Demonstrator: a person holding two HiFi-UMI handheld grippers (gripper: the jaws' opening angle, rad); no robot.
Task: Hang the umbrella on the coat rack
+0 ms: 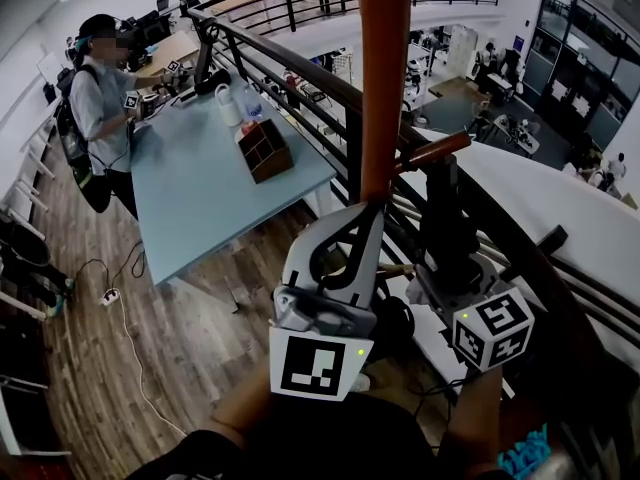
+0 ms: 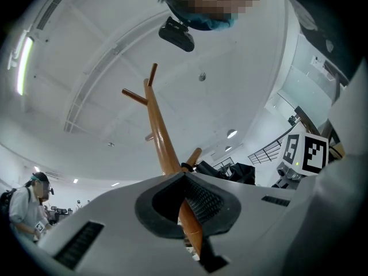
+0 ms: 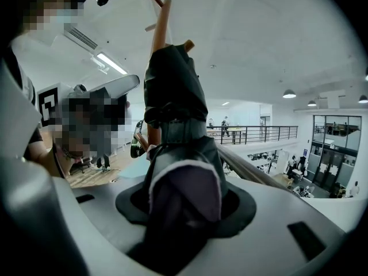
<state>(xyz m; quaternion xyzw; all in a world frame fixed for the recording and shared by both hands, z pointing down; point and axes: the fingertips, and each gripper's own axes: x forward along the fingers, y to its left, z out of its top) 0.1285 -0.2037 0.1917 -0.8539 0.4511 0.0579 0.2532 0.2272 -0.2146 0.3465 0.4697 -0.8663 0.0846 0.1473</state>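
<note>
Mezzanine, black railing and blue table beyond the coat rack | umbrella folded, upright, just beside the coat rack's pole, under a peg | my right gripper clamped on umbrella's lower end | my left gripper gripping the coat rack's pole

bright even indoor light, glaring ceiling strip, dark fisheye corners

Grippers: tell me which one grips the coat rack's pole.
The left gripper: its jaws clamp the orange pole, while the right gripper holds the folded black umbrella.
</note>
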